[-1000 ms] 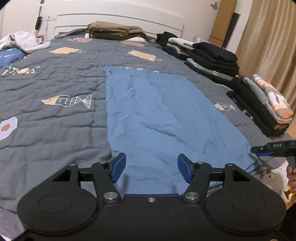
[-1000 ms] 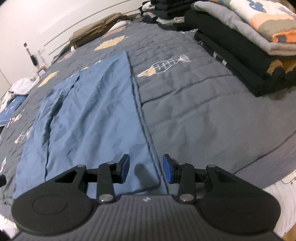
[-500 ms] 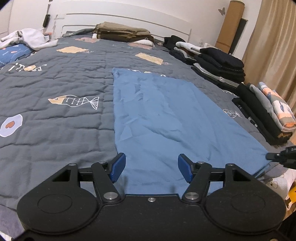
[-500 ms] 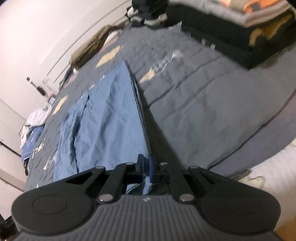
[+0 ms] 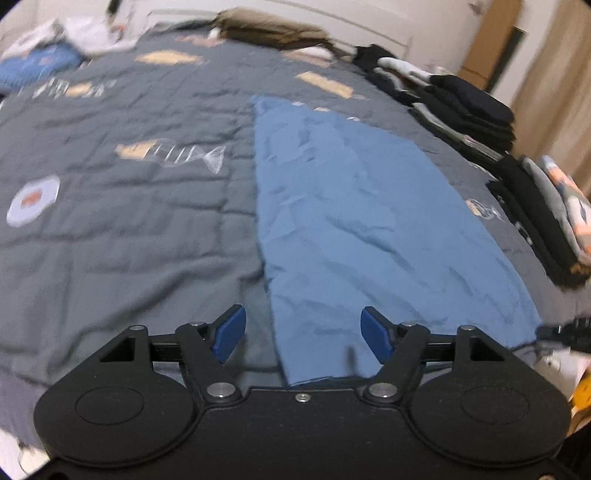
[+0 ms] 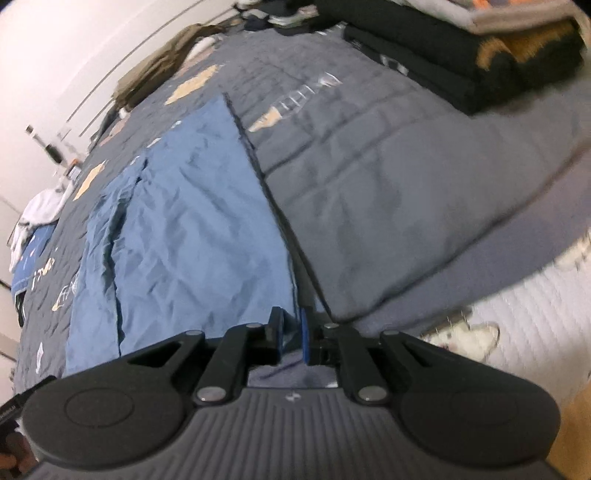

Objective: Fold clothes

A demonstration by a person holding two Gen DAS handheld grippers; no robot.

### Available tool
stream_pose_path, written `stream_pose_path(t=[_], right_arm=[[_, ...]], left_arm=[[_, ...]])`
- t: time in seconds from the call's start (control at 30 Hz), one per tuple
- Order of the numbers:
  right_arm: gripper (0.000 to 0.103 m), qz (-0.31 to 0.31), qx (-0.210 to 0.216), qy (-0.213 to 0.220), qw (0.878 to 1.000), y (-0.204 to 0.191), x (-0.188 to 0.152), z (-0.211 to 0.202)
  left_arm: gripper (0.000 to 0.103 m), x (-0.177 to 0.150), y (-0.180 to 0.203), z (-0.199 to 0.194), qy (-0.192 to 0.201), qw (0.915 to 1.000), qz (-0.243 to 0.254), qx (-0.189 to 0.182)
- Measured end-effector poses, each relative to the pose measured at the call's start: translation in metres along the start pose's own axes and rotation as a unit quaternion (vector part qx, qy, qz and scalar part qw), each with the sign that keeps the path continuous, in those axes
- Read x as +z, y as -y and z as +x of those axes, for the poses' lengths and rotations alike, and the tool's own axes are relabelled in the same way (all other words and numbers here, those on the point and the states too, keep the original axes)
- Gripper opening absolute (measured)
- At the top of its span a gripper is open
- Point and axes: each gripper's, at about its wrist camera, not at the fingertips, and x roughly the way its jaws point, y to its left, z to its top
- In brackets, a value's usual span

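A blue garment lies flat and lengthwise on the grey quilt. It also shows in the right wrist view. My left gripper is open, low over the garment's near left corner, with the left edge of the cloth running between its blue pads. My right gripper is shut on the garment's near right corner, and the cloth's right edge rises slightly toward it. The right gripper's tip also shows at the right edge of the left wrist view.
Stacks of folded dark clothes and a grey and orange pile line the bed's right side. Brown folded clothes lie by the headboard. White and blue items sit far left. The bed's near edge is just below the grippers.
My right gripper closed from open onto the garment's near right corner. My left gripper shifted left, so the cloth's left edge now lies between its open pads.
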Motion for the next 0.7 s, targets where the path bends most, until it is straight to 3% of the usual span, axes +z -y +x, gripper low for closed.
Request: stream_pose_path(t=[0.1,0.17,0.23,0.4,0.5,0.57,0.7], right_arm=[[0.013,0.024,0.006,-0.002,1.000,0.004,-0.002,0.001],[0.022,0.051,0.020,0.004,0.998,0.010,-0.005,0.001],[0.039,0.072,0.028,0.008,0.997,0.015,-0.005,0.003],[0.046,0.086,0.027,0.010,0.996,0.016,-0.003,0.006],[0.047,0.079,0.018,0.010,0.997,0.013,-0.004,0.008],[0.048,0.074,0.015,0.010,0.997,0.011,-0.003,0.009],[0.049,0.067,0.012,0.006,0.998,0.009,-0.005,0.012]], left_arm=[[0.068,0.000,-0.010,0.005,-0.018,0.9991,-0.037,-0.008],[0.068,-0.002,-0.015,0.009,-0.029,0.9980,-0.054,-0.016],[0.068,-0.003,-0.015,0.011,-0.033,0.9974,-0.061,-0.020],[0.065,-0.007,-0.009,0.020,-0.035,0.9975,-0.058,-0.021],[0.045,-0.009,-0.005,0.023,-0.035,0.9978,-0.048,-0.029],[0.017,-0.009,-0.003,0.024,-0.035,0.9976,-0.046,-0.038],[0.017,-0.009,-0.004,0.027,-0.037,0.9966,-0.056,-0.047]])
